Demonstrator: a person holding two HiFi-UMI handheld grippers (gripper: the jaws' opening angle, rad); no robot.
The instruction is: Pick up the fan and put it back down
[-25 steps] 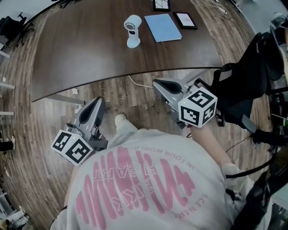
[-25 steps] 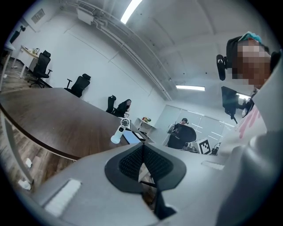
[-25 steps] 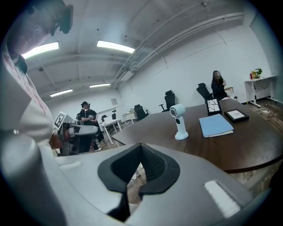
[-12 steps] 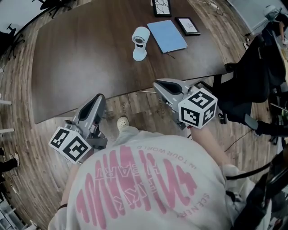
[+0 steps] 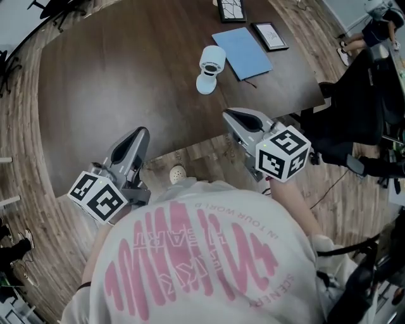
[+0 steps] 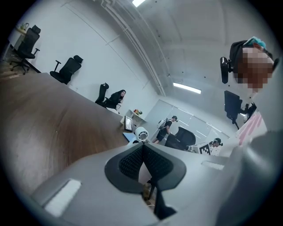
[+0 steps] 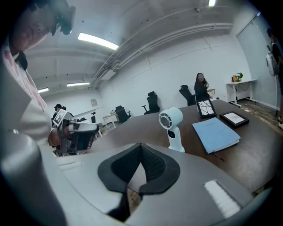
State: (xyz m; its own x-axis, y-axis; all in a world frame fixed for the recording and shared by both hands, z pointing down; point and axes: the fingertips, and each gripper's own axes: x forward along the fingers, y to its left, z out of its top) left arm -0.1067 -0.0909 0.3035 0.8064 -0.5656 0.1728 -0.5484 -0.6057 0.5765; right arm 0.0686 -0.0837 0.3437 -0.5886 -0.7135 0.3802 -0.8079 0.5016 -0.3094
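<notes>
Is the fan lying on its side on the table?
No, the fan stands upright on its base on the table, next to the blue folder.

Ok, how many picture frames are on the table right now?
2. One frame lies right of the blue folder; the other frame sits beyond the folder, at the head view's top edge. More may be hidden.

The T-shirt (image 5: 209, 212) is white with pink lettering and wavy bars.
</notes>
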